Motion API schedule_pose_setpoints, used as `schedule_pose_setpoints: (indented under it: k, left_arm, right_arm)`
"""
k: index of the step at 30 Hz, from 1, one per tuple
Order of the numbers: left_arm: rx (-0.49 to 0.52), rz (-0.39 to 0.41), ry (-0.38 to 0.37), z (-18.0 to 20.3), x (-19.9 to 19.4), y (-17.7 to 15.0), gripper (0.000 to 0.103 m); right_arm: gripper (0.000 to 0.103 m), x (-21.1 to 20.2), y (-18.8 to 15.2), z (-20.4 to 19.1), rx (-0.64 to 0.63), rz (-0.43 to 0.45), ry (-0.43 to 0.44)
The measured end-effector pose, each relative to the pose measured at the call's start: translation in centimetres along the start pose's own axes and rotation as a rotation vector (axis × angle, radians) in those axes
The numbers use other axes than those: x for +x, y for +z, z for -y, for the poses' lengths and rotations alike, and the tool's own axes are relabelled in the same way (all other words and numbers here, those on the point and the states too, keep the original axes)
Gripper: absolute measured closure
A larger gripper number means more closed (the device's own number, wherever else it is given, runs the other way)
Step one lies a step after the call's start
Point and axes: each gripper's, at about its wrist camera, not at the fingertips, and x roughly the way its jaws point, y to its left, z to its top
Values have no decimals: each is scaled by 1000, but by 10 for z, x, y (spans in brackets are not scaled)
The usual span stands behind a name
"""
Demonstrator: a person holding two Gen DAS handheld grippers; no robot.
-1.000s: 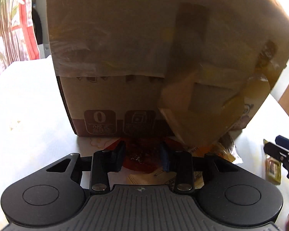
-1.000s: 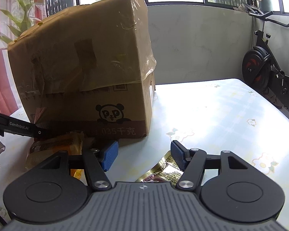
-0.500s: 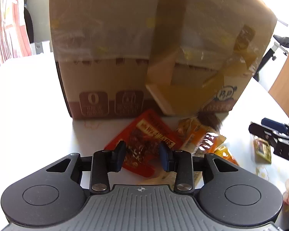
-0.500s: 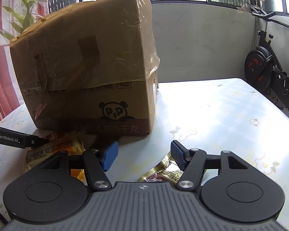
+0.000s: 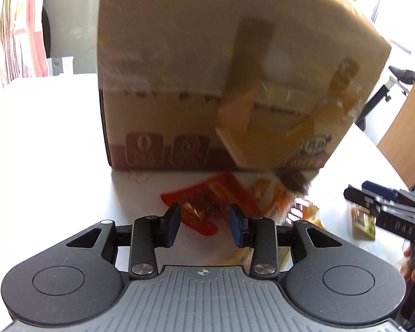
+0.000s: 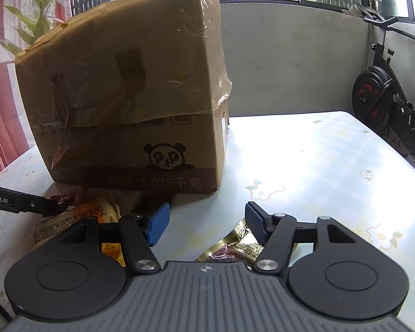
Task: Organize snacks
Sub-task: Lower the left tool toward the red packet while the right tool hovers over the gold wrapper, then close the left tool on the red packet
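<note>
A: Snacks, where?
B: On the table (image 6: 332, 160), at the foot of the taped cardboard box (image 6: 130, 88). Red packet (image 5: 207, 202) lies flat just ahead of the left gripper (image 5: 204, 221), orange wrappers (image 5: 279, 196) right beside it, blurred.
A: Left gripper state?
B: Jaws parted, narrow gap, nothing pinched. Packet sits on the table beyond the tips.
A: Right gripper (image 6: 206, 222)?
B: Jaws apart, wider gap, bare table between the blue pads (image 6: 159, 221). Gold foil packet (image 6: 235, 246) lies under its right finger, not gripped. Yellow-orange packet (image 6: 69, 218) near its left side.
A: Box contact?
B: Wrappers reach its base; touching or not, can't tell. Grippers clear of it.
A: Background?
B: Exercise bike (image 6: 384, 99) past the table edge, plant (image 6: 36, 8) behind the box.
</note>
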Motion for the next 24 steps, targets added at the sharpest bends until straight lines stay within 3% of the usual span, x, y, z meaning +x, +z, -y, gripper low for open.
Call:
schedule_pose_setpoints:
  k: [5, 9, 18, 24]
  left_arm:
    - [29, 6, 41, -2, 10, 13, 63]
    - [37, -37, 63, -3, 25, 15, 63]
    - [100, -35, 113, 6, 18, 1, 49]
    - [45, -53, 117, 8, 8, 0, 48]
  right_arm:
    - [39, 2, 0, 0, 2, -7, 3]
    - [39, 3, 0, 2, 8, -8, 4]
    - [39, 6, 1, 2, 6, -18, 9]
    - [39, 5, 2, 5, 17, -18, 8]
